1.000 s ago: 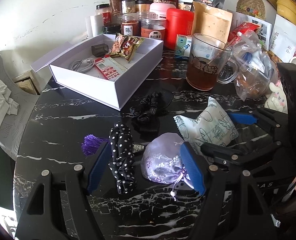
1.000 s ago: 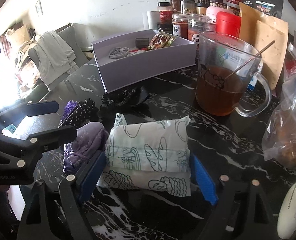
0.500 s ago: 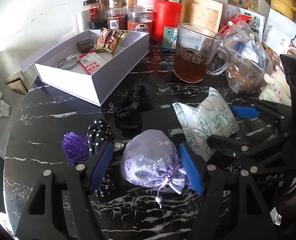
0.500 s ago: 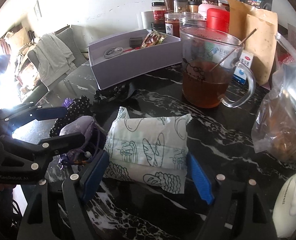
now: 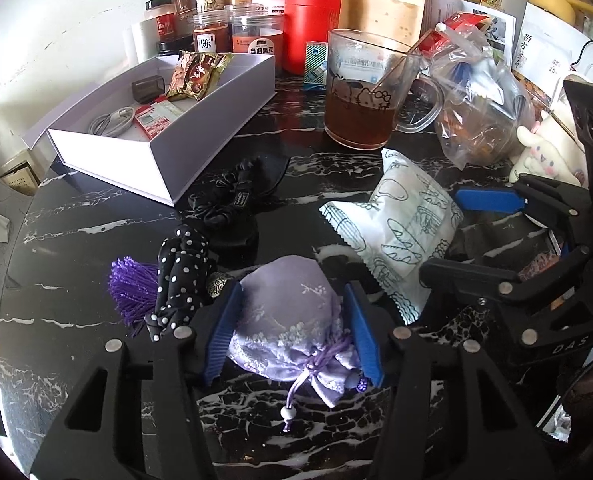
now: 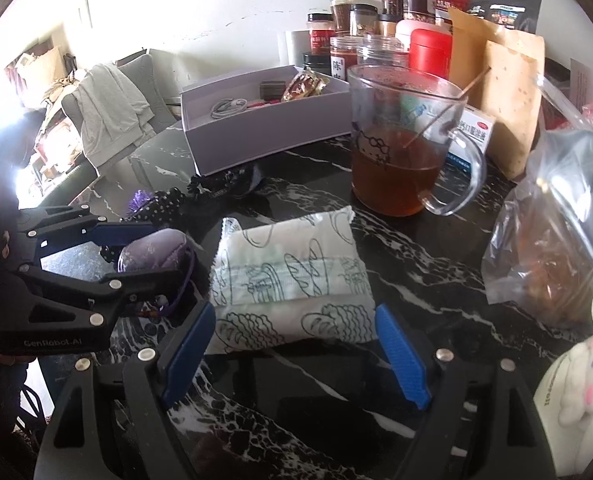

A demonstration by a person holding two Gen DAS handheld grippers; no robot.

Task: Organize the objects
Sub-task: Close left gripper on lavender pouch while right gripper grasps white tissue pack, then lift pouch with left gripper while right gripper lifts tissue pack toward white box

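A lilac embroidered drawstring pouch lies on the black marble table. My left gripper is closing, and both blue pads touch the pouch's sides. The right wrist view shows the same hold on the pouch from the side. A white snack packet printed with bread drawings lies to the right of the pouch. My right gripper straddles its near edge; its jaws are opening and the pads stand clear of it. An open white box with a cable and packets stands behind.
A polka-dot fabric piece, a purple tassel and a black scrunchie lie left of the pouch. A glass mug of tea, a plastic bag, a plush toy and several jars crowd the back.
My left gripper slid off the polka-dot fabric onto the pouch and narrowed until its pads met the pouch's sides. My right gripper stayed around the packet's near edge.
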